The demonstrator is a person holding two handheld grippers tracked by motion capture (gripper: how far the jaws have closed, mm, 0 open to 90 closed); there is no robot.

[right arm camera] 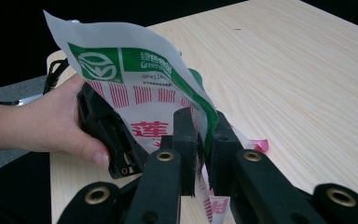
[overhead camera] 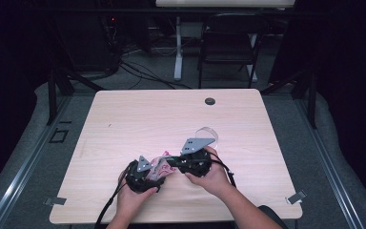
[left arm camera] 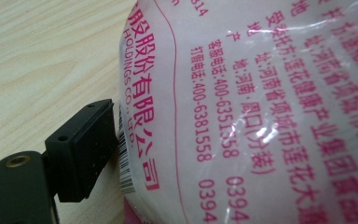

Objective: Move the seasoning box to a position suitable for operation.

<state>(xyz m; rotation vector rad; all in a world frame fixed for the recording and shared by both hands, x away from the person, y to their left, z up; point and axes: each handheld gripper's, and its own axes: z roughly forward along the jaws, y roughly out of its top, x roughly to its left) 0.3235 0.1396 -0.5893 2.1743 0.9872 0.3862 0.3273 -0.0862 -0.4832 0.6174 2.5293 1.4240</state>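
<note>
Between the two grippers, near the table's front edge, a pink-printed plastic bag was held: the left gripper clamped its filled body, the right gripper pinched its thin top edge. Soft and slippery, it seemed best gripped along that flat seam.

Lab or recording studio setup, from what I see.
Pale wood tabletop sits alone in a dark, black-draped space on grey carpet. Loose cables run across the floor behind it, beside a white desk leg and a black folding chair. Metal brackets sit at the near tabletop corners.
</note>
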